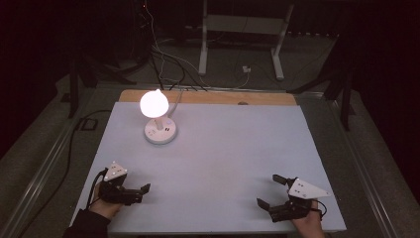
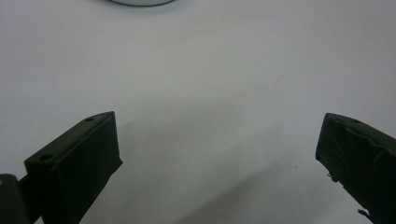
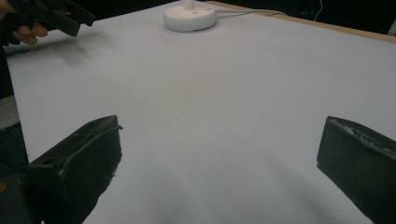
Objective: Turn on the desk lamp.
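Presently, item one: my left gripper (image 1: pixel 145 189), held low over the near left corner of the table, jaws spread wide apart with nothing between them; in the left gripper view bare white surface lies across the whole gap. My left hand (image 1: pixel 105 202) wraps its body, a dark sleeve (image 1: pixel 88 225) behind it, and the grey three-cornered plate (image 1: pixel 115 171) sits on top.

Item two: my right gripper (image 1: pixel 270 191), over the near right corner, jaws likewise wide apart and holding nothing; the right gripper view shows plain table between them. My right hand (image 1: pixel 308 224) grips it from below the frame edge. The two grippers are well apart from each other.

Item three: white table top (image 1: pixel 223 148), with a strip of wooden edge (image 1: pixel 223 97) along the far side.

Item four: lamp (image 1: pixel 154 103), lit, glowing globe on a short stem over a round white base (image 1: pixel 160 132), standing at the far left of the table, well apart from both grippers. A white cord (image 3: pixel 252 12) runs from the base toward the far edge.

Item five: dark floor beyond, with cables (image 1: pixel 166 64) and a white metal stand (image 1: pixel 242 39).
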A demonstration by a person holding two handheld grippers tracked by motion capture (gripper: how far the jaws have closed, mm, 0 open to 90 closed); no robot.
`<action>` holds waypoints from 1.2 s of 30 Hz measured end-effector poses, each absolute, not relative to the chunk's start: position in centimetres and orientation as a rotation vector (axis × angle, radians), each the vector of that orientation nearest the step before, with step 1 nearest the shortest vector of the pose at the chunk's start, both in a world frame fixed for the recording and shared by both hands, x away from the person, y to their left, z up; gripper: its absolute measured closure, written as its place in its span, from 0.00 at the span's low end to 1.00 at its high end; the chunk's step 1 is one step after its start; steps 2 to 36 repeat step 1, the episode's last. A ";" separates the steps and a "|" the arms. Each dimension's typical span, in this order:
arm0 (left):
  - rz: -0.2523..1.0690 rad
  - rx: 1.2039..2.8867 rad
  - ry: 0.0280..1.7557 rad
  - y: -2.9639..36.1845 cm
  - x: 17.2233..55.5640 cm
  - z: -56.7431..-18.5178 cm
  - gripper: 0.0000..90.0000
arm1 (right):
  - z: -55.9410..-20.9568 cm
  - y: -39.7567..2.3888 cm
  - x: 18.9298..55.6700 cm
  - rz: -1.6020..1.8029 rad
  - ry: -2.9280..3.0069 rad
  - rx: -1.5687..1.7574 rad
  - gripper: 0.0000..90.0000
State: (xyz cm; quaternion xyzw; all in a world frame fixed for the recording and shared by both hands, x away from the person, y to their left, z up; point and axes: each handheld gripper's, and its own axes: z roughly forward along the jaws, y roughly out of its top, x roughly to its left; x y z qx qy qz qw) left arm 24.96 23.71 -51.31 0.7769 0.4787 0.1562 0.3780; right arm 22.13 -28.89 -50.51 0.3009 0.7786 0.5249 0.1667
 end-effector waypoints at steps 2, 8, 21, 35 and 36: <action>0.404 1.985 1.225 23.7 25.1 -51.4 0.00 | -50.5 -28.9 22.1 1.494 2.216 0.856 0.00; 0.404 1.985 1.225 23.7 25.1 -51.4 0.00 | -50.5 -28.9 22.1 1.494 2.216 0.856 0.00; 0.404 1.985 1.225 23.7 25.1 -51.4 0.00 | -50.5 -28.9 22.1 1.494 2.216 0.856 0.00; 0.404 1.985 1.225 23.7 25.1 -51.4 0.00 | -50.5 -28.9 22.1 1.494 2.216 0.856 0.00; 0.404 1.985 1.225 23.7 25.1 -51.4 0.00 | -50.5 -28.9 22.1 1.494 2.216 0.856 0.00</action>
